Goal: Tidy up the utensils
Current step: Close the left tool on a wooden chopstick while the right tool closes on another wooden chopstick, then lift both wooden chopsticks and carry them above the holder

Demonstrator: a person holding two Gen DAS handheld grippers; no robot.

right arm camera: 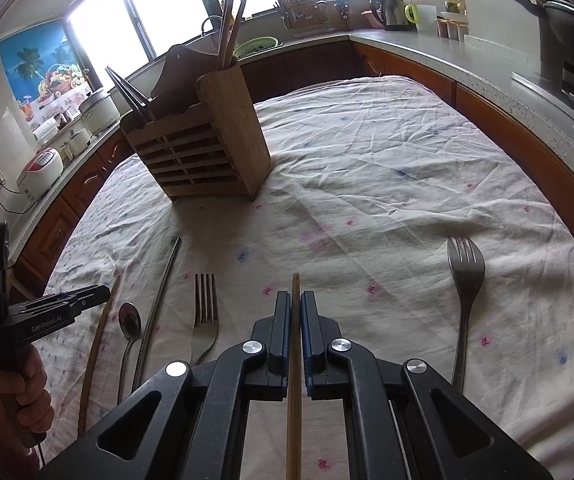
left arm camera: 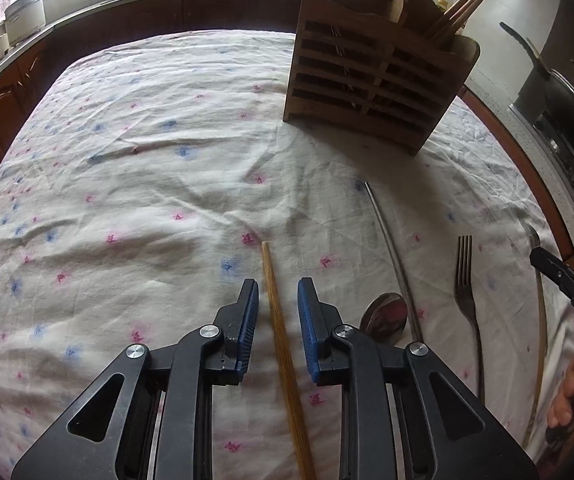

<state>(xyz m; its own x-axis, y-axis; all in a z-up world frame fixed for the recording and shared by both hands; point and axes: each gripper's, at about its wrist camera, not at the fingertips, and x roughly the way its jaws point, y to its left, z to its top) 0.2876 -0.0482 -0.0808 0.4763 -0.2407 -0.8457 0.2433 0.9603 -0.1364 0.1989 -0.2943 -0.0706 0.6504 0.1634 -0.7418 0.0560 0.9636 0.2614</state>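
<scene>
In the left wrist view, the left hand-held gripper (left arm camera: 277,308) stood with its jaws apart, straddling a wooden chopstick (left arm camera: 283,344) that lay lengthwise between them on the surface (left arm camera: 127,184), pointing roughly toward the wooden holder (left arm camera: 371,80) ahead and to the right. The right wrist view showed what that one did not: the right hand-held gripper (right arm camera: 295,312) was clamped on a second chopstick (right arm camera: 295,380) running along its fingers, with the holder ahead to the left.
</scene>
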